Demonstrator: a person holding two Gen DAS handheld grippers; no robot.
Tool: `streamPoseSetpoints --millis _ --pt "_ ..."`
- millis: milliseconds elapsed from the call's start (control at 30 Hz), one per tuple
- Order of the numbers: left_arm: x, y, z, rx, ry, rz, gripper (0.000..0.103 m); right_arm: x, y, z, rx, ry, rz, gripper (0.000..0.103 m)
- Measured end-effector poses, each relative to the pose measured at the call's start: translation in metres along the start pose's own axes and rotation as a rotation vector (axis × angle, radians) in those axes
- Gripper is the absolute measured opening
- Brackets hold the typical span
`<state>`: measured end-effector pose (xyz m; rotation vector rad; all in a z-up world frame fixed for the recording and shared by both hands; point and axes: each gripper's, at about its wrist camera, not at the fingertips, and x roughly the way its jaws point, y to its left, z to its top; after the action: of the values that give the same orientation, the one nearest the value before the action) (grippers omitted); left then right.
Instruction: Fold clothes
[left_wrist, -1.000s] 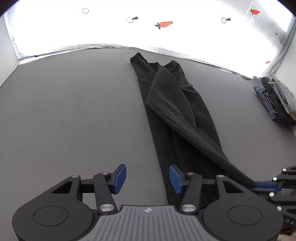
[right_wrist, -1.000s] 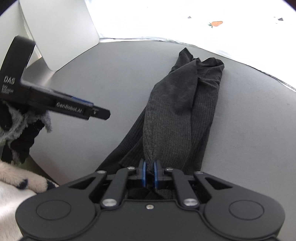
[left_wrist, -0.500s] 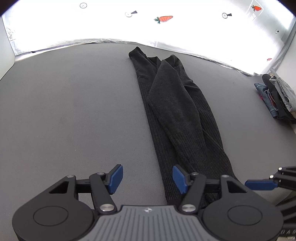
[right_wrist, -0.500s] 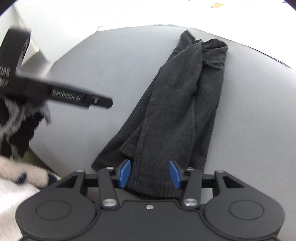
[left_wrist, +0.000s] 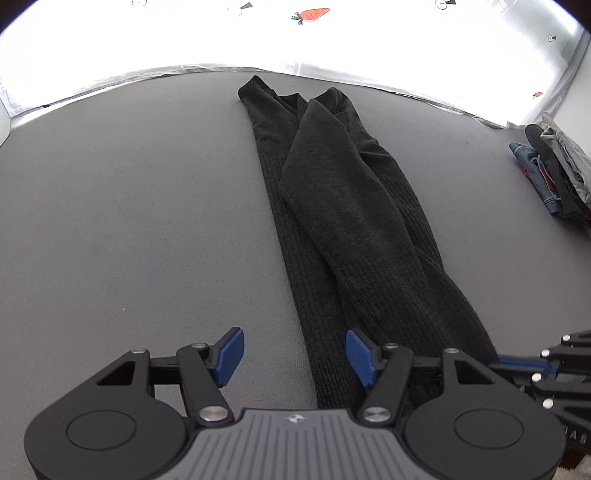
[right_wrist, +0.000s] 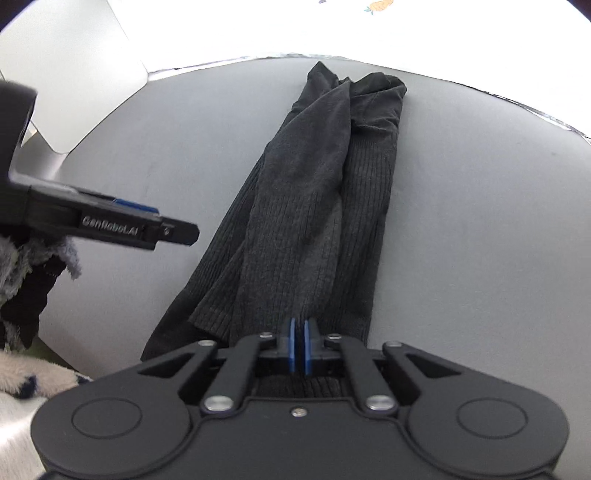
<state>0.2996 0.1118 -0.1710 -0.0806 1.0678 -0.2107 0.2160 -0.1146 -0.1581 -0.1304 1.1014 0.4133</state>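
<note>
— What changed on the right?

— Half a second ago the right hand-held gripper stood spread; now its blue pads are pinched on the near hem of the dark knit garment.

— And the left?

— The left hand-held gripper stays apart, straddling the garment's near left edge. The garment still lies lengthwise on the grey worktop.

The left tongs are spread wide, blue pads pointing toward 12 o'clock. The right tongs are pinched together, their tip showing at the left view's 4 o'clock.
</note>
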Motion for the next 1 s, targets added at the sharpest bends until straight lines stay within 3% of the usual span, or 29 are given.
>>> streamPoseSetpoints --millis 100,167,200,233,267,400,567,700,767,833,1000 --pt "0.008 -0.001 0.009 0.0 -0.003 0.018 0.063 0.022 -0.005 -0.003 0.013 0.133 -0.064 0.005" --pt "0.013 -0.001 0.015 0.0 -0.005 0.03 0.066 0.013 -0.011 0.0 0.042 0.105 -0.077 0.011" --pt "0.015 -0.002 0.019 0.004 -0.009 0.034 0.07 0.005 -0.015 0.003 0.056 0.074 -0.08 0.019" --pt "0.017 -0.003 0.022 0.009 -0.014 0.037 0.071 -0.004 -0.018 0.007 0.068 0.036 -0.084 0.045" --pt "0.019 -0.003 0.026 0.013 -0.016 0.038 0.071 -0.011 -0.023 0.013 0.08 -0.005 -0.098 0.061" --pt "0.036 -0.007 0.049 0.032 -0.02 0.071 0.071 -0.007 -0.042 0.038 0.098 -0.05 -0.152 0.062" --pt "0.059 -0.012 0.081 0.078 -0.037 0.125 0.073 0.023 -0.063 0.082 0.074 -0.07 -0.192 0.075" --pt "0.079 -0.012 0.113 0.122 -0.06 0.171 0.073 0.055 -0.086 0.13 0.104 -0.106 -0.19 0.073" --pt "0.091 -0.008 0.133 0.125 -0.074 0.186 0.073 0.068 -0.104 0.16 0.15 -0.143 -0.157 0.044" --pt "0.106 -0.002 0.154 0.12 -0.087 0.2 0.074 0.085 -0.121 0.193 0.196 -0.172 -0.122 0.034" --pt "0.142 0.018 0.203 0.059 -0.109 0.237 0.074 0.128 -0.135 0.269 0.187 -0.225 -0.028 0.032"
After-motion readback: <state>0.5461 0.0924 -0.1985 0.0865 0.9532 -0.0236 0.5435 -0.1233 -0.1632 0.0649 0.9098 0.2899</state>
